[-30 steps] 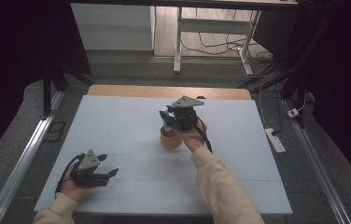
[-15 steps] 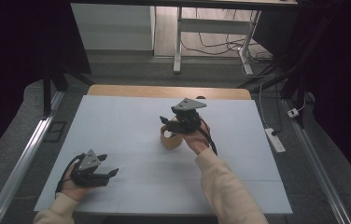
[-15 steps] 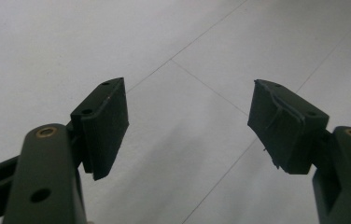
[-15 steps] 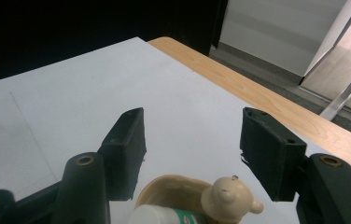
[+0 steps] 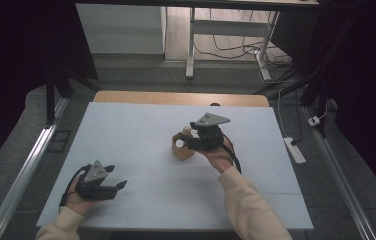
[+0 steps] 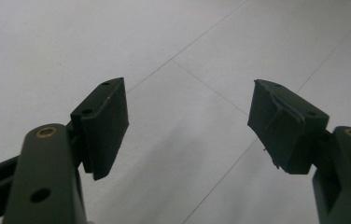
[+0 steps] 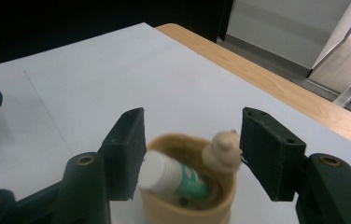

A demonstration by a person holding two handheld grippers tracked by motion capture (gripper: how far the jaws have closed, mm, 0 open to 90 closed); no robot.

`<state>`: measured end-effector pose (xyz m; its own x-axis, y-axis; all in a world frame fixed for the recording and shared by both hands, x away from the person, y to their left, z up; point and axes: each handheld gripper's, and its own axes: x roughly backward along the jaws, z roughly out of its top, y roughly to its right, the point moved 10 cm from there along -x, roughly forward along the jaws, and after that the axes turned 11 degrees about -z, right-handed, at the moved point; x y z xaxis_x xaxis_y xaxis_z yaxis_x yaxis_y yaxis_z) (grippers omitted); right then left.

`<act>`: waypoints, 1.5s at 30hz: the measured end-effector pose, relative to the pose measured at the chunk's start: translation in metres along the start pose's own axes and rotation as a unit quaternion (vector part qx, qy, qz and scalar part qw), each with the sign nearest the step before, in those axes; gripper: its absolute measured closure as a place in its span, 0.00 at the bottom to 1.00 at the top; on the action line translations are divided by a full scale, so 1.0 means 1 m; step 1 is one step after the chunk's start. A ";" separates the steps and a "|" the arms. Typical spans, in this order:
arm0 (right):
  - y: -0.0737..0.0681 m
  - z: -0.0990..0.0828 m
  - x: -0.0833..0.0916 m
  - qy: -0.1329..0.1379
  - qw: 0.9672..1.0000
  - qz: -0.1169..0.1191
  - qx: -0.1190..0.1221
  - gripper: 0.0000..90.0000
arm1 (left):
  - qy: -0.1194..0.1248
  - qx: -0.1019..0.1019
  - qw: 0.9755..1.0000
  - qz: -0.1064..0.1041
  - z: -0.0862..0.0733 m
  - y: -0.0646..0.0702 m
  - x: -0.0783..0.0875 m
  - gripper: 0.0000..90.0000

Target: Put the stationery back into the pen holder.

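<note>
At the near left of the white table, the left gripper is held low over the surface by the person's left hand; in the left gripper view its jaws are seen spread wide apart with nothing but bare tabletop between them. Toward the middle of the table, a round tan cup is stood upright, and a green tube with a white cap is seen lying tilted inside it, beside a tan knob-shaped piece at the rim. The right gripper is held just above this cup, its jaws parted and clear of the contents, having just been opening.
</note>
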<state>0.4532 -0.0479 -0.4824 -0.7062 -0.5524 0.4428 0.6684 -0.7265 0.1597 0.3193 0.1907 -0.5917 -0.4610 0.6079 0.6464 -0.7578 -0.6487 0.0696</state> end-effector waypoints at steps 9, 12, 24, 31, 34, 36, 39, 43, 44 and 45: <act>0.011 -0.025 0.024 -0.008 1.000 -0.006 0.001 0.45 | 0.002 0.000 1.000 0.001 0.001 0.000 0.001 0.31; 0.016 -0.035 0.034 -0.013 1.000 -0.009 0.003 0.45 | 0.001 0.001 1.000 0.001 0.001 0.000 0.001 0.31; 0.042 -0.081 0.067 -0.039 0.999 -0.028 -0.008 0.45 | 0.005 0.002 1.000 0.002 0.001 0.000 0.001 0.31; 0.058 -0.111 0.085 -0.057 0.997 -0.041 -0.017 0.45 | 0.007 0.003 1.000 0.003 0.002 -0.001 0.001 0.31; 0.064 -0.123 0.091 -0.062 0.997 -0.047 -0.021 0.45 | 0.007 0.003 1.000 0.004 0.002 -0.001 0.001 0.31; 0.068 -0.130 0.095 -0.069 0.996 -0.051 -0.017 0.45 | 0.007 0.003 1.000 0.004 0.002 -0.001 0.001 0.31; 0.071 -0.138 0.099 -0.074 0.996 -0.057 -0.017 0.45 | 0.008 0.003 1.000 0.005 0.002 -0.001 0.001 0.31; 0.073 -0.146 0.104 -0.079 0.995 -0.058 -0.019 0.45 | 0.008 0.003 1.000 0.005 0.003 -0.001 0.001 0.31; 0.073 -0.148 0.104 -0.080 0.995 -0.057 -0.017 0.45 | 0.008 0.003 1.000 0.004 0.003 0.000 0.001 0.31; 0.073 -0.149 0.104 -0.081 0.995 -0.057 -0.016 0.45 | 0.009 0.003 1.000 0.004 0.003 0.000 0.001 0.31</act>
<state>0.3934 -0.2194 -0.5559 -0.7282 -0.3940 0.5607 0.5766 -0.7945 0.1906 0.3201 0.1907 -0.5887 -0.4757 0.6098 0.6339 -0.7509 -0.6568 0.0684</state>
